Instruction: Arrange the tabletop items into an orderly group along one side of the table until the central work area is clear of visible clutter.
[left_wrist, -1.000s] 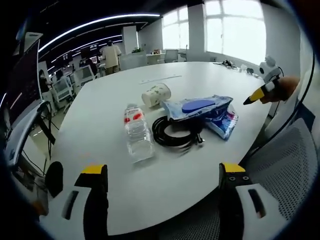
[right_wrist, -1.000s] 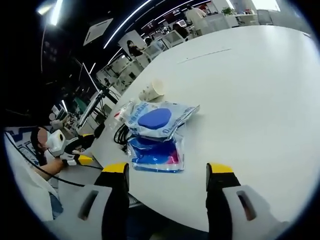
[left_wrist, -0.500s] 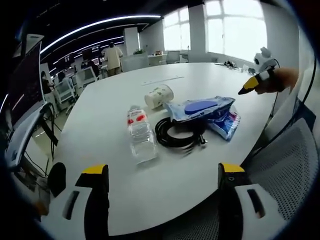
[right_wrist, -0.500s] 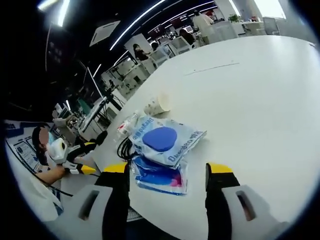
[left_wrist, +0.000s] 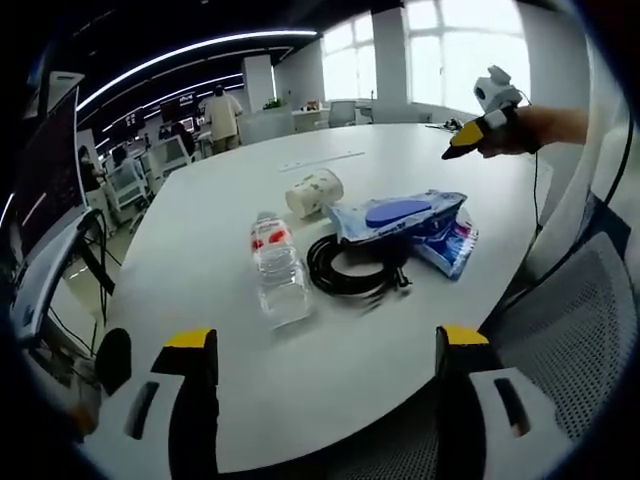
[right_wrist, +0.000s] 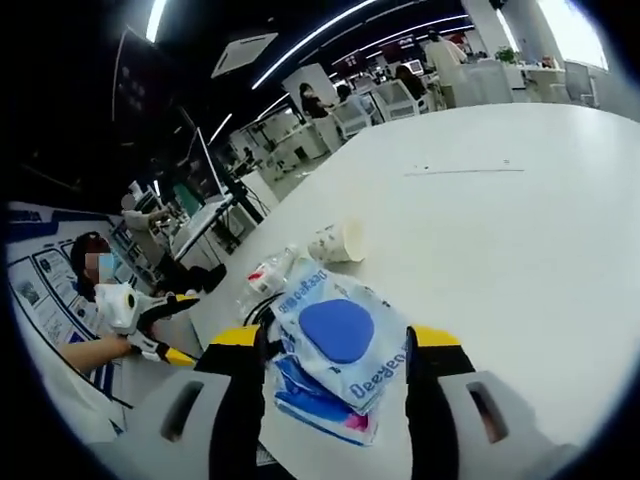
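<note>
On the white round table (left_wrist: 200, 230) lie a clear water bottle (left_wrist: 277, 270) on its side, a tipped paper cup (left_wrist: 312, 190), a black cable coil (left_wrist: 350, 265) and two blue packets (left_wrist: 400, 212), one overlapping the other. My left gripper (left_wrist: 325, 338) is open, short of the table's near edge. My right gripper (left_wrist: 478, 118) hangs in a hand above the table's right part. In the right gripper view the right gripper (right_wrist: 335, 337) is open, its jaws framing the packets (right_wrist: 340, 330) from above. Cup (right_wrist: 338, 241), bottle (right_wrist: 268, 275) and left gripper (right_wrist: 150, 320) lie beyond.
A grey mesh chair (left_wrist: 575, 320) stands at the table's near right edge. A thin pale strip (left_wrist: 320, 158) lies farther back on the table. Desks, chairs and people (left_wrist: 222, 112) fill the room behind.
The right gripper has risen and moved in over the table, so the packets now lie between its jaws in its own view. The left gripper and the items have stayed put.
</note>
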